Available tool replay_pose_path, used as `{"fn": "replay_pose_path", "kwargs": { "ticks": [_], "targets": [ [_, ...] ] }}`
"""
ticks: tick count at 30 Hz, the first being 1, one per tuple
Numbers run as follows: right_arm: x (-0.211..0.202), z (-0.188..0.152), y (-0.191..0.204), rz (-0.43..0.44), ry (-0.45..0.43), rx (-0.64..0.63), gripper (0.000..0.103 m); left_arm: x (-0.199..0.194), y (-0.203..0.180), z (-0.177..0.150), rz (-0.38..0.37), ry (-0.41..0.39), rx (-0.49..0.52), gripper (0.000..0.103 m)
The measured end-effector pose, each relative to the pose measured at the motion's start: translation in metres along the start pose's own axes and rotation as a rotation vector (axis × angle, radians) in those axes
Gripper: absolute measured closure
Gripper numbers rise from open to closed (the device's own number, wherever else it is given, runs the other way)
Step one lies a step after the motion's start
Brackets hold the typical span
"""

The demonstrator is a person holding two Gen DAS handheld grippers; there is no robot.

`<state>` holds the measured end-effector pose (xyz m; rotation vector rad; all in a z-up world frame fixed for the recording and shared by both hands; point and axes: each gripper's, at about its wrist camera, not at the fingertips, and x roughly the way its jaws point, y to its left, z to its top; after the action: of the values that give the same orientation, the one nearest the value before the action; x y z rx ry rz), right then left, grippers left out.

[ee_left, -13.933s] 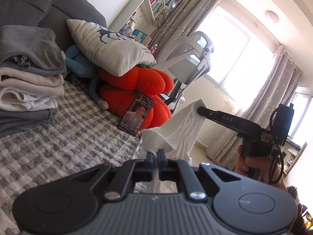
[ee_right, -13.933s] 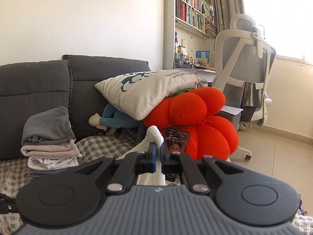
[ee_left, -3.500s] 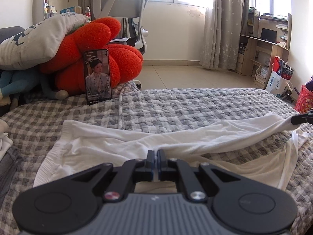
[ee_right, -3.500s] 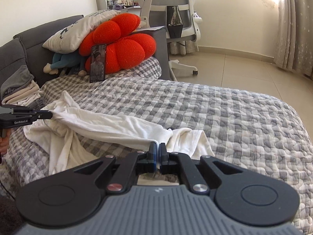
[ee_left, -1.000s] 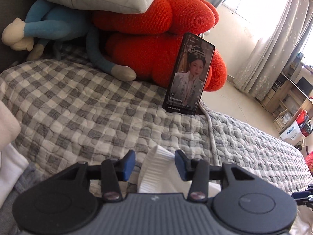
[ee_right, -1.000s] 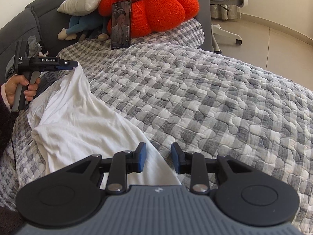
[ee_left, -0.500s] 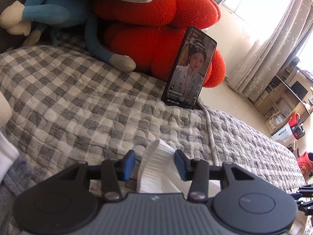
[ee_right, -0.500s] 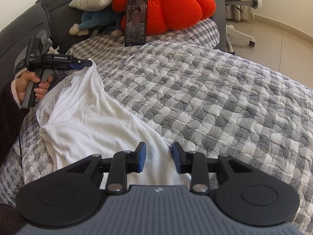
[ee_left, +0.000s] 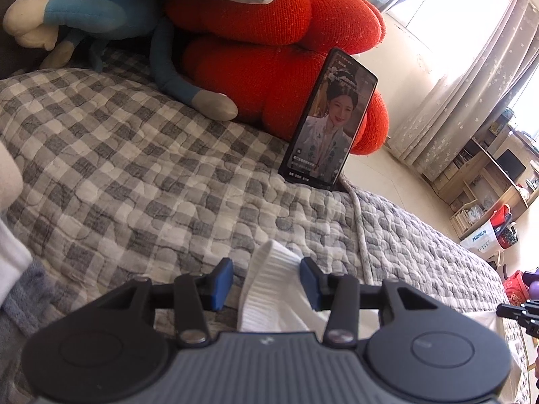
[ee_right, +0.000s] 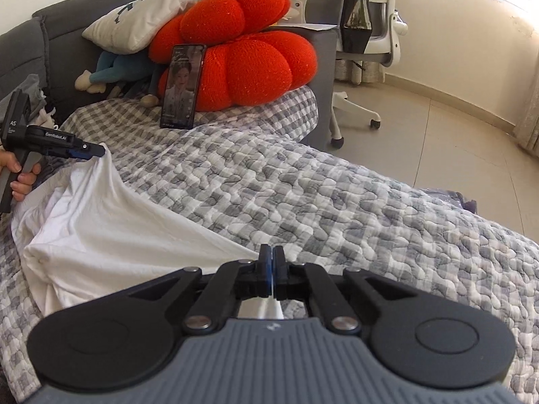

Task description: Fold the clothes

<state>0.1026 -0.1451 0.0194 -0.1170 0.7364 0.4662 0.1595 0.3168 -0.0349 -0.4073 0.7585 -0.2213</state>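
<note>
The left claw (ee_left: 266, 282) is spread wide, a ribbed white cuff of the white garment (ee_right: 101, 222) standing loose between its blue pads (ee_left: 222, 281) without being pinched. The right claw (ee_right: 269, 262) is clenched on the garment's edge. The cloth lies draped between both claws on the checked quilt (ee_right: 337, 202). Beyond the left claw, a phone (ee_left: 328, 128) leans on an orange cushion (ee_left: 262, 43).
</note>
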Motion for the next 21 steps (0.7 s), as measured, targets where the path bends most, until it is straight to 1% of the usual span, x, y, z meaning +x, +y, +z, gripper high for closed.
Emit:
{"fn": "replay_pose_path", "kwargs": {
  "ticks": [3, 6, 7, 8, 11, 13, 14, 16, 17, 20, 21],
  "targets": [
    [0.007, -0.001, 0.0, 0.02, 0.023, 0.005, 0.102, 0.0, 0.001, 0.001, -0.003, -0.004, -0.008, 0.059],
    [0.008, -0.003, -0.001, 0.031, 0.019, 0.034, 0.101, 0.001, 0.003, 0.002, -0.012, 0.005, -0.016, 0.058],
    [0.008, -0.003, -0.002, 0.038, 0.019, 0.042, 0.098, 0.002, 0.003, 0.002, -0.013, 0.013, -0.014, 0.058],
    [0.008, -0.003, -0.003, 0.049, 0.024, 0.052, 0.092, 0.003, 0.002, 0.001, -0.014, 0.021, -0.01, 0.058],
    [0.011, -0.002, -0.005, 0.085, 0.041, 0.081, 0.091, 0.005, 0.0, -0.001, -0.011, 0.034, 0.01, 0.059],
    [0.014, -0.002, -0.004, 0.119, 0.051, 0.092, 0.089, 0.005, -0.001, -0.003, -0.008, 0.038, 0.023, 0.064],
    [0.016, -0.002, -0.002, 0.133, 0.054, 0.093, 0.086, 0.005, -0.001, -0.004, -0.006, 0.039, 0.028, 0.068],
    [0.02, -0.002, 0.003, 0.157, 0.058, 0.092, 0.074, 0.004, -0.001, -0.005, -0.001, 0.038, 0.033, 0.072],
    [0.023, -0.001, 0.005, 0.168, 0.058, 0.087, 0.066, 0.004, 0.0, -0.006, 0.0, 0.033, 0.027, 0.073],
    [0.033, -0.003, 0.018, 0.179, 0.069, 0.05, 0.067, 0.002, 0.001, -0.006, 0.008, 0.017, 0.018, 0.08],
    [0.037, -0.004, 0.024, 0.179, 0.08, 0.03, 0.085, 0.002, 0.001, -0.007, 0.01, 0.01, 0.02, 0.08]
  ]
}}
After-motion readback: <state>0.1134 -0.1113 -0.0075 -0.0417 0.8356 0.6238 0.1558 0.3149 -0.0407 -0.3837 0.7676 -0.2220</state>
